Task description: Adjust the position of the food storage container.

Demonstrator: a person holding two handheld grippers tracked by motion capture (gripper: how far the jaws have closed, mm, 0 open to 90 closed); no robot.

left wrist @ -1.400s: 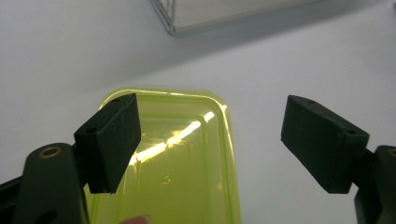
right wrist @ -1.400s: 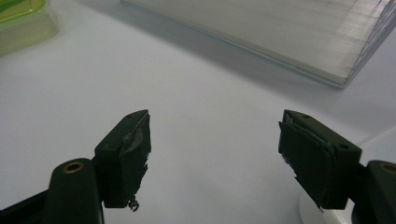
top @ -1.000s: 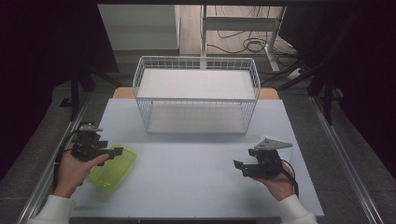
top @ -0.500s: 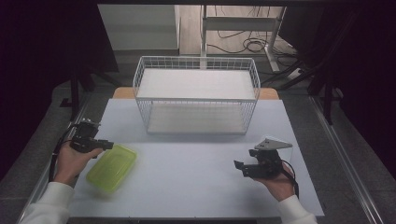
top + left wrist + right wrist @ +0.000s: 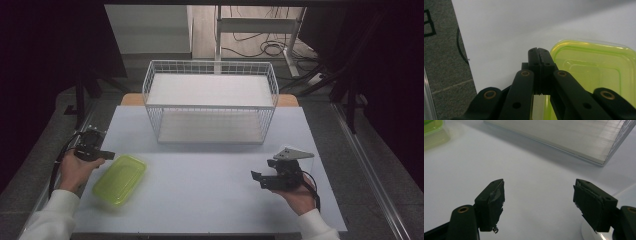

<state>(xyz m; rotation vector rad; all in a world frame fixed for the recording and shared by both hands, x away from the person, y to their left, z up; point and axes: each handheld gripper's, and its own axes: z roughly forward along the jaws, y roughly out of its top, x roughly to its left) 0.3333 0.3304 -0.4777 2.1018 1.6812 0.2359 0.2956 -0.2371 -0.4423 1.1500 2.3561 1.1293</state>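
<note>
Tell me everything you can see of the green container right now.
The green container is a shallow, rounded-rectangle box of translucent yellow-green plastic with a raised rim and a stepped panel on its upper face. Whether that face is a lid or the base, I cannot tell. It lies flat on the white table near the front left corner, turned at an angle to the table's edge. The left gripper, jaws shut with nothing between them, sits by its near left corner; whether it touches is unclear.

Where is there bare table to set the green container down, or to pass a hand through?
Widest free patch: the white table between the green container and the right gripper, in front of the wire basket. Crowded at the left edge, where the left gripper, fingers closed, sits by the container's corner.
</note>
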